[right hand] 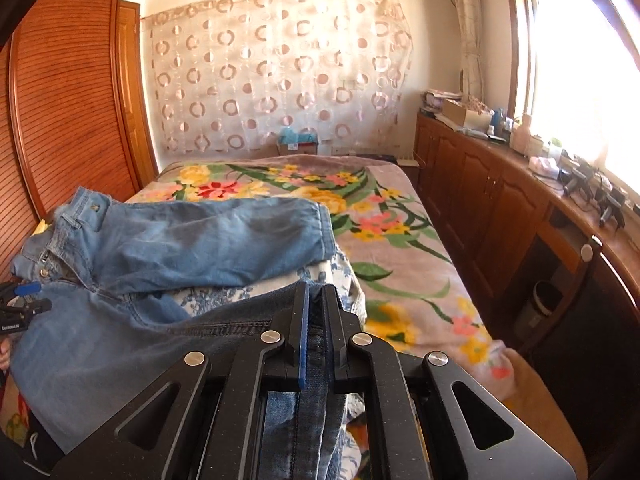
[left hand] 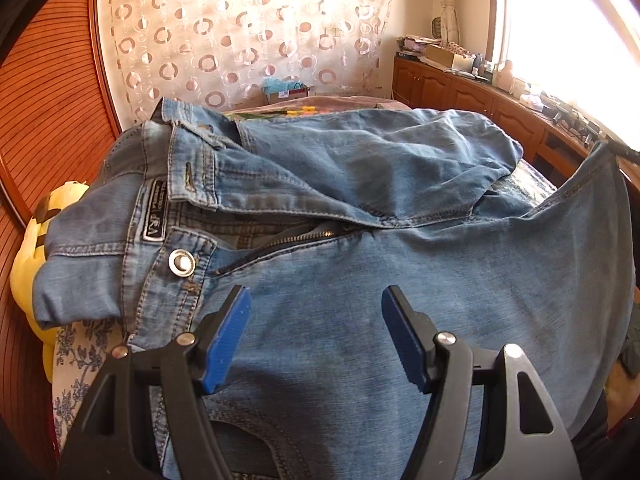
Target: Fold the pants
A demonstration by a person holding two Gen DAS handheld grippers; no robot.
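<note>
Nearest the right wrist camera, the right gripper has its blue-padded jaws pinched tight on a fold of denim at the hem end of one trouser leg, and the cloth bunches between the pads and hangs below them. In the left wrist view the left gripper stands with its jaws well apart above the upper front of the jeans, with nothing between the blue pads; whether the pads touch the cloth cannot be told.

The jeans are faded light blue with darker stitching. The waistband lies rumpled to the left, with a silver button, a black woven label and a zipper left partly open. One leg is doubled back across the bed; the other runs from the waist toward the right gripper. Their long axis lies roughly left to right in both views, waist to the left and hems to the right.

They rest on the near end of a bed, over a blue-and-white patterned cloth that lies on a floral blanket. A yellow plush toy sits just beside the waistband, against the slatted wooden wardrobe. A low wooden cabinet, cluttered on top, runs along the right under a bright window. A small open box sits beyond the foot of the bed, and a sheer curtain with ring patterns hangs on the far wall.
</note>
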